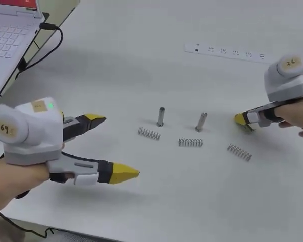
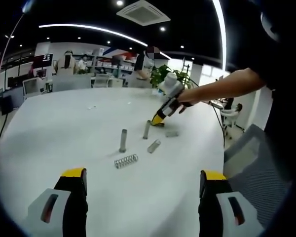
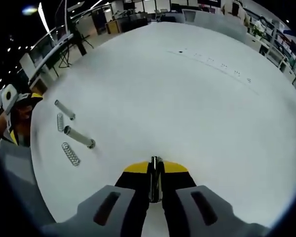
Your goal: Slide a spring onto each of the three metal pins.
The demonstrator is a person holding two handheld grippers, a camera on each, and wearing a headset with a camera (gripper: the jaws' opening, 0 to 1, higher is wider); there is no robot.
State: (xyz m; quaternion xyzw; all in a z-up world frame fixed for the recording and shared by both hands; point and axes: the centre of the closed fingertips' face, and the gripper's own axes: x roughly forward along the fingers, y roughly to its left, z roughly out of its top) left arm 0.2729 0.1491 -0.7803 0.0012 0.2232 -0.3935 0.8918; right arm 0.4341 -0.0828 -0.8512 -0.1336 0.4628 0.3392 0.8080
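Observation:
Two metal pins stand upright on the white table, one (image 1: 160,117) left of the other (image 1: 201,122). Three springs lie flat in front of them: left (image 1: 149,133), middle (image 1: 190,142), right (image 1: 239,152). My left gripper (image 1: 113,146) hovers at the near left, open and holding nothing, its jaws pointing toward the pins (image 2: 123,140). My right gripper (image 1: 245,121) is low over the table to the right of the pins, shut on a third metal pin (image 3: 155,178) that sits between its yellow tips. Both standing pins (image 3: 79,137) and two springs (image 3: 70,153) lie off to its left.
A laptop (image 1: 10,35) with a black cable (image 1: 50,45) sits at the far left corner. A white power strip (image 1: 227,52) lies at the back right. The table edge runs close behind my left hand. Office desks and chairs stand beyond the table.

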